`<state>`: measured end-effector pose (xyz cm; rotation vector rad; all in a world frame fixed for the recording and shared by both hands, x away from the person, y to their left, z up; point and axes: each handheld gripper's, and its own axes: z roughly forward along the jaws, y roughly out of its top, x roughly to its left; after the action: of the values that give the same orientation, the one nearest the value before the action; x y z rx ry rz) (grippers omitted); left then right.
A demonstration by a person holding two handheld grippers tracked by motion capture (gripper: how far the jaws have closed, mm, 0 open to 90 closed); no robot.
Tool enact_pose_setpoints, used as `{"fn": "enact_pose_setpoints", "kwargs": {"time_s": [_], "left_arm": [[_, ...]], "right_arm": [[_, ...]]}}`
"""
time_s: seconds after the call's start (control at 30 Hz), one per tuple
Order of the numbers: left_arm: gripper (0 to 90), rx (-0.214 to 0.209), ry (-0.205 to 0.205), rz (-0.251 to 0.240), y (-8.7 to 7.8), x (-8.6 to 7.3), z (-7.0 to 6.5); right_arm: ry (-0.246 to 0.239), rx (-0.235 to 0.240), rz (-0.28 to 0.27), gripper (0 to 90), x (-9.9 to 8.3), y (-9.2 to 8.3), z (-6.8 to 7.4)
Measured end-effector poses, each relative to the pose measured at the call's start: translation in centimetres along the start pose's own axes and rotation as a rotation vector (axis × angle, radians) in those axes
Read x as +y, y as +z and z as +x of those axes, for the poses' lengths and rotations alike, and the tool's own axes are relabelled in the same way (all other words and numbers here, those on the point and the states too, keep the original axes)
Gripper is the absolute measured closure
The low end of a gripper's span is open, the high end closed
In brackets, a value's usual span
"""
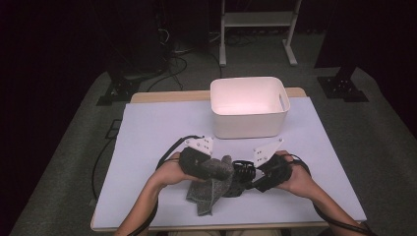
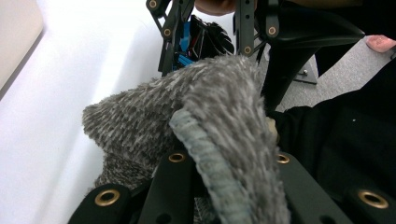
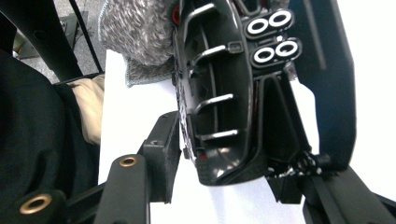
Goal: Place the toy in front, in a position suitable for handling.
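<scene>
Near the worktop's front edge, my left gripper point(image 1: 223, 169) has its fingers clamped on the grey fuzzy knitted cloth point(image 1: 211, 189); my right gripper point(image 1: 243, 173) has its fingers part-open, gripping nothing. The white plastic bin point(image 1: 249, 125) holds nothing visible, so the work looks barely begun.

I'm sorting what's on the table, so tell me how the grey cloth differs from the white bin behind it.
The grey cloth is soft, fuzzy and crumpled, while the white bin is rigid, smooth and boxy. The cloth lies near the table's front edge, pinched in the jaws of the left gripper; the bin stands untouched farther back. The cloth is mottled grey with a stitched hem; the bin is plain white with a handle slot in its side. Both rest on the pale table cover.
</scene>
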<state>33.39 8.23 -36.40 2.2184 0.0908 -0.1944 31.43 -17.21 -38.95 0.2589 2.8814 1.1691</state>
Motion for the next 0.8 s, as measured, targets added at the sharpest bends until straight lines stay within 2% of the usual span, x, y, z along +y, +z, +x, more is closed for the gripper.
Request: {"fn": "enact_pose_setpoints", "kwargs": {"time_s": [0.17,0.27,0.4,0.5,0.8], "left_arm": [[79.3,-0.002,0.005,0.002,0.0,0.1,0.0],[79.3,-0.003,0.016,0.011,-0.1,0.1,-0.1],[78.6,0.012,0.021,0.020,-0.3,0.1,-0.2],[78.6,0.016,0.024,0.023,-0.3,0.1,-0.3],[78.6,-0.017,0.026,0.029,0.5,0.2,-0.3]], "right_arm": [[0.012,0.004,-0.010,49.3,0.0,-0.4,-0.2],[0.021,0.030,-0.023,56.2,-0.1,-0.6,-0.4],[-0.004,0.055,-0.039,56.1,0.0,-1.0,0.0],[-0.027,0.044,-0.045,56.6,0.4,-1.4,0.2],[-0.042,0.019,0.026,56.5,1.0,-1.1,0.5]]}}
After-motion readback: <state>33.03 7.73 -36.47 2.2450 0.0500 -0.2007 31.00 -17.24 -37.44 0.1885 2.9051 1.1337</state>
